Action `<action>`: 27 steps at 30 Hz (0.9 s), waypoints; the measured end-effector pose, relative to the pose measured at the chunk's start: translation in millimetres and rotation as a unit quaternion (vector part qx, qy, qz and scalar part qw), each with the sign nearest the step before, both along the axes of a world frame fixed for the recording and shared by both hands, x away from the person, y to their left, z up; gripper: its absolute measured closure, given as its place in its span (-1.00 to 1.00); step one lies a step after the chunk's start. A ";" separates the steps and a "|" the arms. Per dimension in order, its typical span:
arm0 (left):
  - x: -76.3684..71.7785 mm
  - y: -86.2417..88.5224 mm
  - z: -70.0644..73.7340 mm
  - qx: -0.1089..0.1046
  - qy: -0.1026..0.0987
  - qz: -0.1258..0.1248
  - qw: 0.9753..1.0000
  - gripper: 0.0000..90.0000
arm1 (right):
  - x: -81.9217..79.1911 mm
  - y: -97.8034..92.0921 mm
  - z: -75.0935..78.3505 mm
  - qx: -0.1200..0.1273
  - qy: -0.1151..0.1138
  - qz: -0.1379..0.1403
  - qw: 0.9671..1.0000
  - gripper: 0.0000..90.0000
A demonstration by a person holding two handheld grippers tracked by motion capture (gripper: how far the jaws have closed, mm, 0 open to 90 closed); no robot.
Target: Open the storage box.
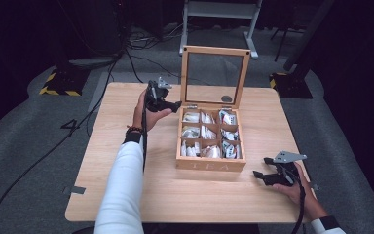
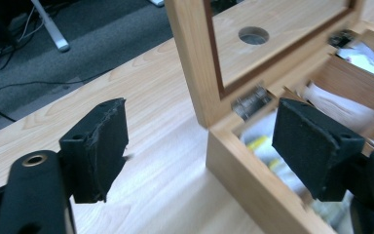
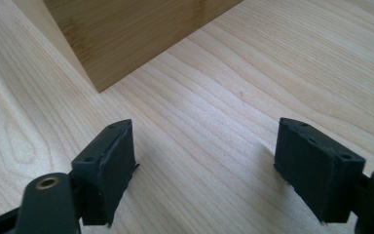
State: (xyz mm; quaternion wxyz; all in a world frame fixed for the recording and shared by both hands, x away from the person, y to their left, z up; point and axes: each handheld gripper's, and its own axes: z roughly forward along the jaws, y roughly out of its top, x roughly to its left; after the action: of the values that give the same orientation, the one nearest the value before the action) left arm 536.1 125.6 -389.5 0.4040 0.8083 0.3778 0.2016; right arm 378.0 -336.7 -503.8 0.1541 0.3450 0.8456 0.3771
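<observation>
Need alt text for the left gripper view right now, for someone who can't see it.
The open left gripper straddles the rear left corner of a wooden tea box, beside its upright glass-paned lid. Packets lie blurred in the compartments, and the light wooden table lies beneath.

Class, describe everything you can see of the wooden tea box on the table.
The tea box is pale wood, with "TEA" on its front wall. Its lid, a wooden frame around a clear pane, stands open and upright on small metal hinges. Wooden dividers form nine compartments holding mostly white packets. It rests flat on the table. The left gripper is open at its back left corner.
</observation>
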 end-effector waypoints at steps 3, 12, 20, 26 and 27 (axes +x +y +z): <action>-17.4 10.4 3.0 0.008 -0.016 -0.011 1.000 -0.56 | -1.3 -0.3 0.4 -0.001 0.001 -0.003 1.000 -0.48; -68.0 37.3 -18.6 0.057 -0.015 -0.042 0.997 -0.59 | -5.7 -1.9 13.7 0.016 -0.013 0.007 1.000 -0.35; -106.7 52.3 -43.0 0.086 -0.009 -0.057 0.995 -0.63 | -4.1 0.7 21.3 0.016 -0.022 0.008 1.000 -0.30; -126.2 58.2 -50.2 0.110 -0.009 -0.064 0.992 -0.63 | -4.2 2.4 19.1 0.004 -0.017 0.009 1.000 -0.30; -131.0 59.3 -50.9 0.111 -0.009 -0.067 0.992 -0.63 | -4.5 1.9 19.5 0.007 -0.018 0.008 1.000 -0.29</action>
State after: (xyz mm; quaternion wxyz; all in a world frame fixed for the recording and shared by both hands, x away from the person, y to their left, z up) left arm 405.1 184.9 -440.4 0.3276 0.8698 0.2945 0.2223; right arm 373.5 -334.8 -484.2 0.1635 0.3325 0.8428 0.3904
